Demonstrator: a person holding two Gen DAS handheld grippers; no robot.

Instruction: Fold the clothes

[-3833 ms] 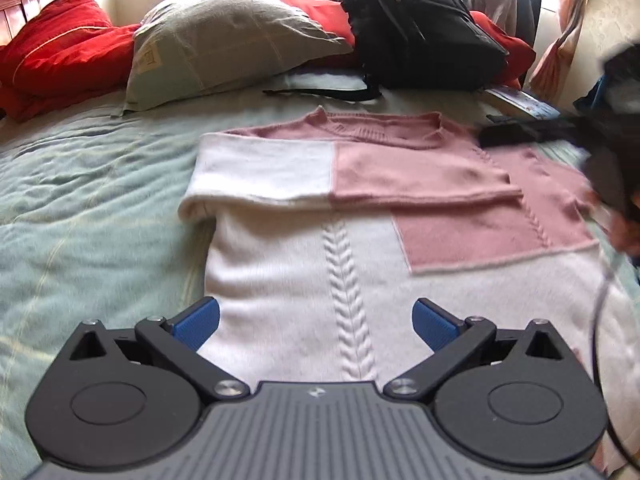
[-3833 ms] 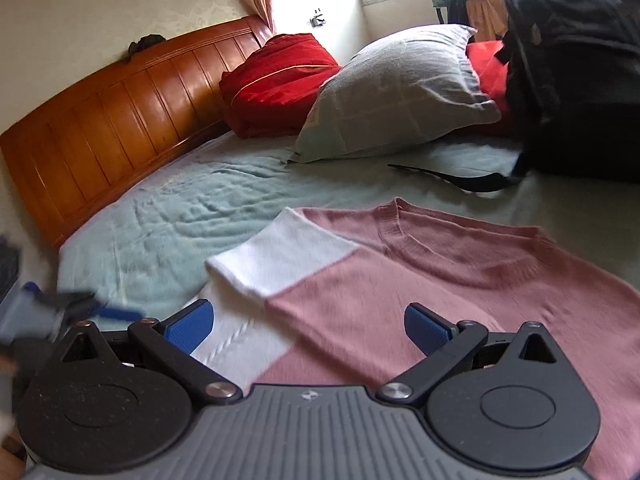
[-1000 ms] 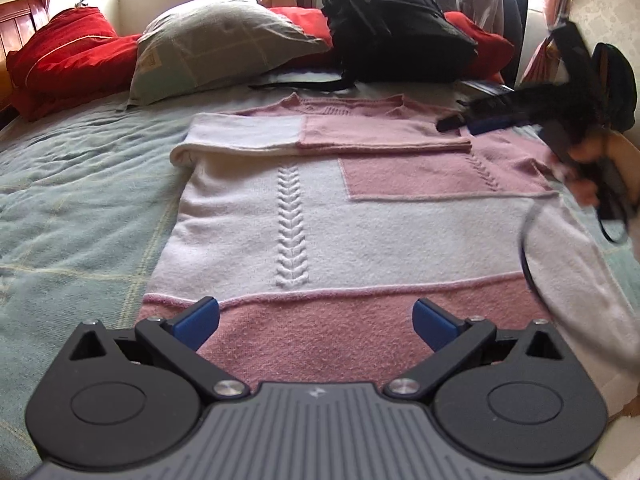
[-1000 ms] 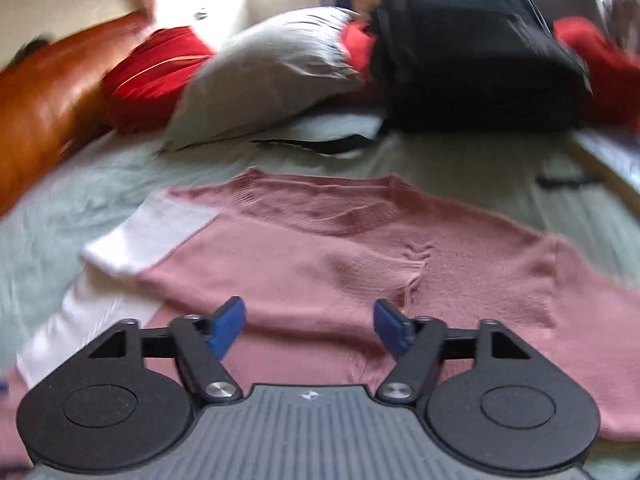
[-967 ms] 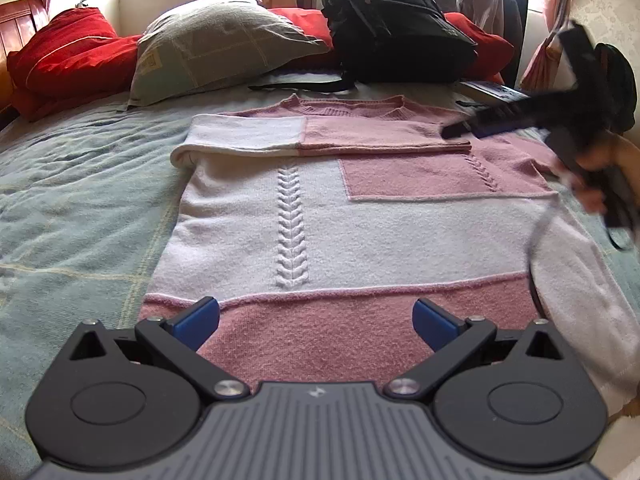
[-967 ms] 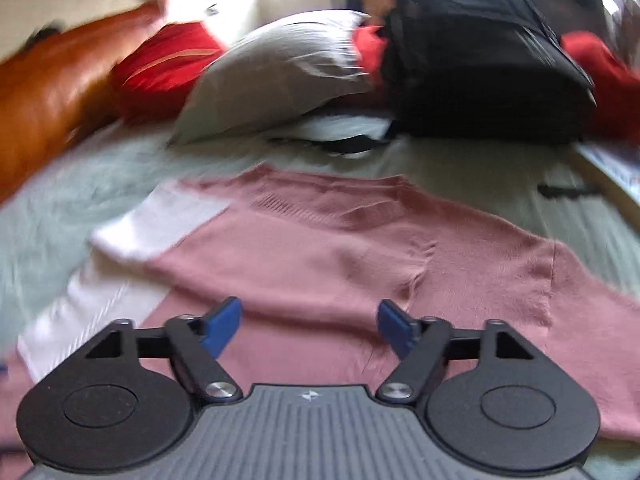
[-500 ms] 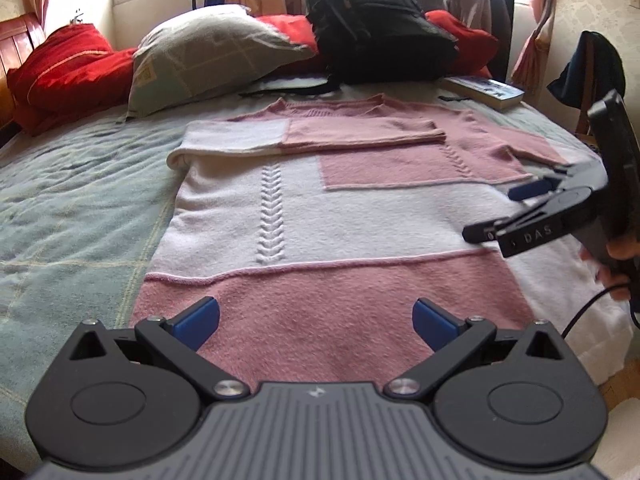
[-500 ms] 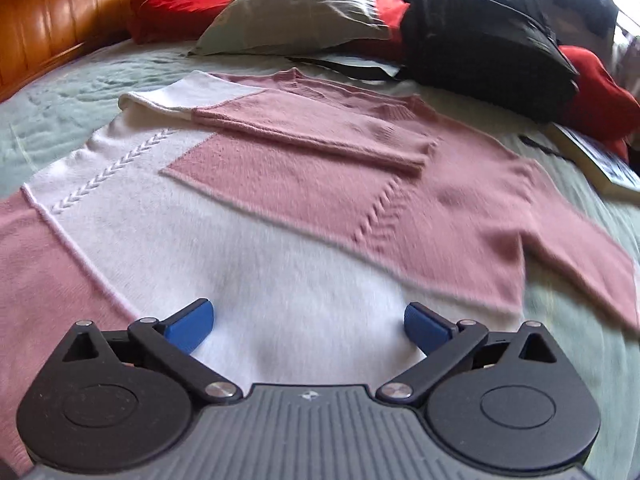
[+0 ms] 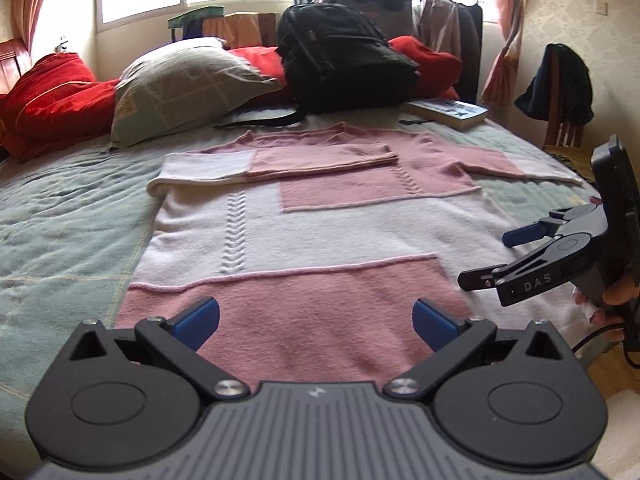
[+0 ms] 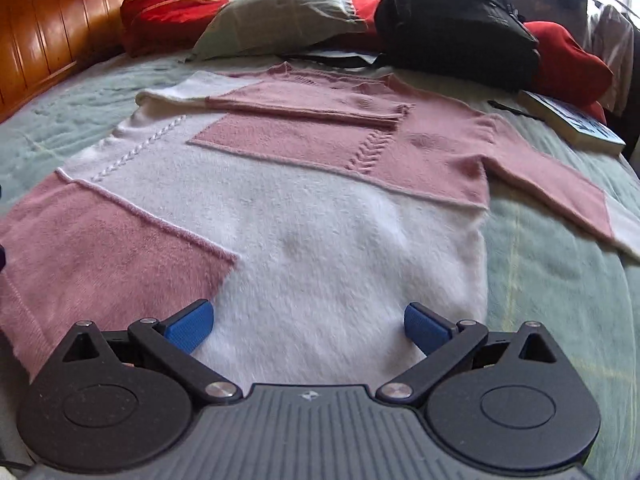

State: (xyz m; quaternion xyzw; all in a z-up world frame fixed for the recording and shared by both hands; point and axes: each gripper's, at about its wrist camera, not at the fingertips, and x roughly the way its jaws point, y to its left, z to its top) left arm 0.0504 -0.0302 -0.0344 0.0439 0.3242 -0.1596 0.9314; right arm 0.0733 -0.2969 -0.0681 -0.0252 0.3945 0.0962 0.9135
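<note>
Soft, limp knit sweater (image 9: pixel 296 220) lies ahead of both gaping, empty grippers (image 9: pixel 316 318) (image 10: pixel 306 322), best pinched at the hem just between the jaws

The letters "DAS" stand in pale print on the black side of the right gripper (image 9: pixel 494 258), seen from the left wrist view. The book's (image 9: pixel 448 111) cover print is too small to read.
</note>
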